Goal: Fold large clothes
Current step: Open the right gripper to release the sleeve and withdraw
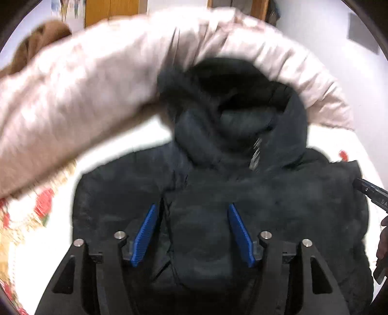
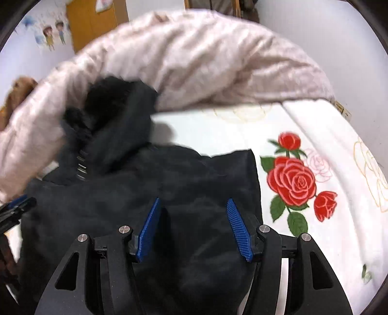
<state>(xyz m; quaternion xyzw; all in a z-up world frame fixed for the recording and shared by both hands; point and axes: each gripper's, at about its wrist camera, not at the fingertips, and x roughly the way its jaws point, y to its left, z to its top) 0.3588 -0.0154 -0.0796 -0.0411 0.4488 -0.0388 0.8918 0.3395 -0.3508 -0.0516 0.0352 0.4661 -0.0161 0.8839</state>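
A black hooded padded jacket (image 1: 242, 193) lies on a bed, its fur-trimmed hood (image 1: 232, 97) at the far end. It also shows in the right wrist view (image 2: 135, 193). My left gripper (image 1: 192, 208) is open above the jacket's chest, its blue pads apart with nothing between them. My right gripper (image 2: 194, 203) is open over the jacket's right side near its edge. The right gripper's tip (image 1: 371, 193) shows at the right edge of the left wrist view. The left gripper's tip (image 2: 17, 206) shows at the left of the right wrist view.
A pale pink quilt (image 2: 194, 63) is bunched across the far side of the bed, behind the hood. The white bedsheet (image 2: 327, 242) has red roses (image 2: 292, 180) printed on it. A brown plush toy (image 2: 17, 89) lies at the far left. A wooden door (image 2: 94, 21) stands behind.
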